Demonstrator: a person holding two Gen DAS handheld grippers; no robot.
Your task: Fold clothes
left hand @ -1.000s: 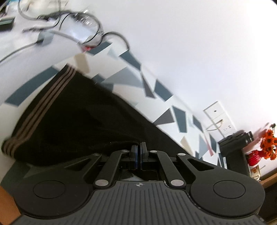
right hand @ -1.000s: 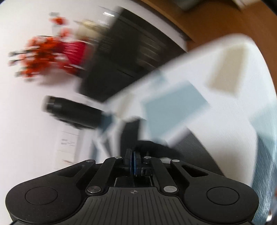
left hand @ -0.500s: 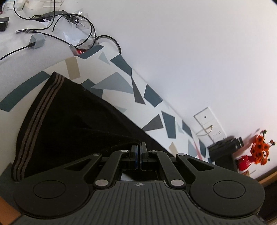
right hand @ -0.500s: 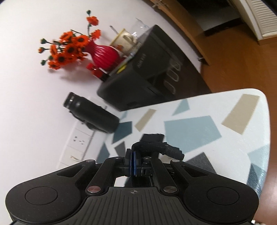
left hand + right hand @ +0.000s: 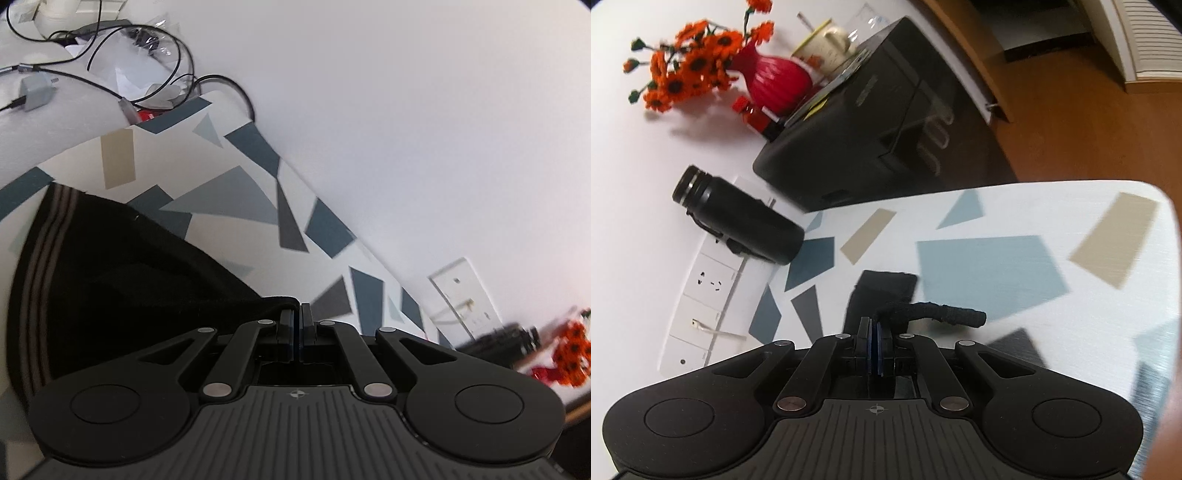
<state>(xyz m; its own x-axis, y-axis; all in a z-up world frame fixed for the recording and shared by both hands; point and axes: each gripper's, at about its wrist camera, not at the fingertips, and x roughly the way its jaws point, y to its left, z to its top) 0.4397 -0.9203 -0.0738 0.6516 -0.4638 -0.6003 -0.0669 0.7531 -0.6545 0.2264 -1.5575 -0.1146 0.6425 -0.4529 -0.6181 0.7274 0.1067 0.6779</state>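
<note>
Orange flowers (image 5: 690, 70), nearer now, in red vase (image 5: 772, 83).

A plain white wall (image 5: 406, 129) was seen behind the table (image 5: 1034, 206), which was patterned with grey, blue and beige shapes. White wall sockets (image 5: 705, 291) were mounted near its far edge. A black cabinet (image 5: 871, 136) stood on brown wooden flooring (image 5: 1071, 122).

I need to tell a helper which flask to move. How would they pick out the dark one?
Start at the patterned tabletop and look to its edge by the white wall. The black flask stands there before the wall sockets, the only tall matt cylinder with a ringed cap.
</note>
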